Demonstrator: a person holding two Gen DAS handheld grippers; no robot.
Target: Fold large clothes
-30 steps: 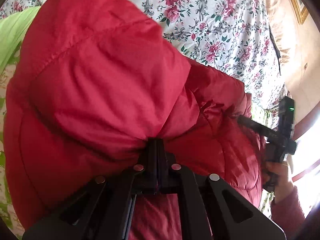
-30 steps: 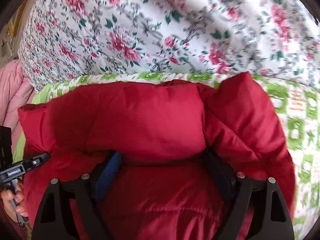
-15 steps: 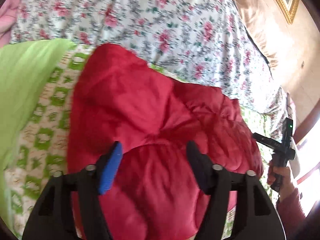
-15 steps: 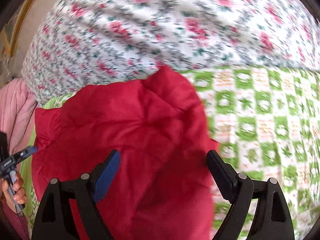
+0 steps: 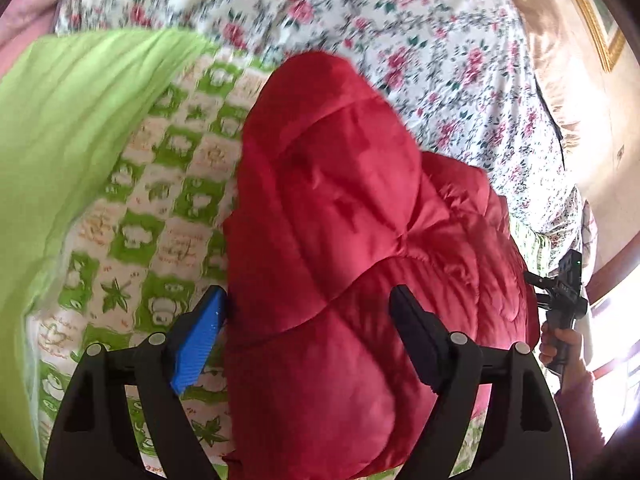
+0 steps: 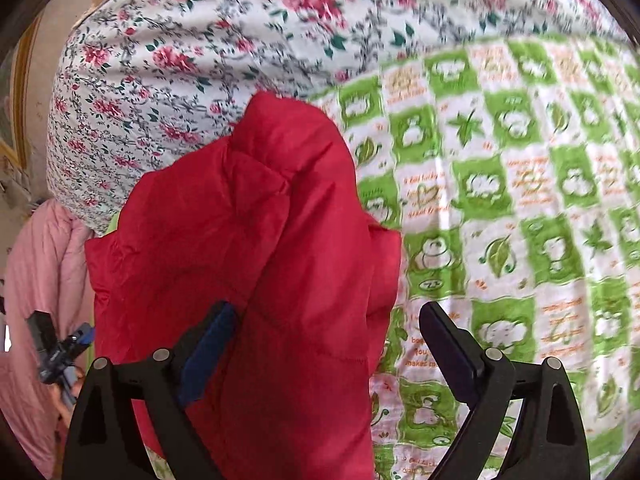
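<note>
The left gripper [image 5: 308, 312] and right gripper [image 6: 328, 324] have just been opening; both stand apart, gripping nothing. The red jacket [image 5: 352, 240] lies bunched on the green checked sheet [image 6: 500, 184]. Only the left view shows the green cloth [image 5: 68, 120]; open sheet lies right of the jacket.

A red quilted jacket [image 5: 360, 240] lies on a green-and-white checked sheet [image 6: 500, 200] beside a rose-patterned cover [image 6: 200, 40].
</note>
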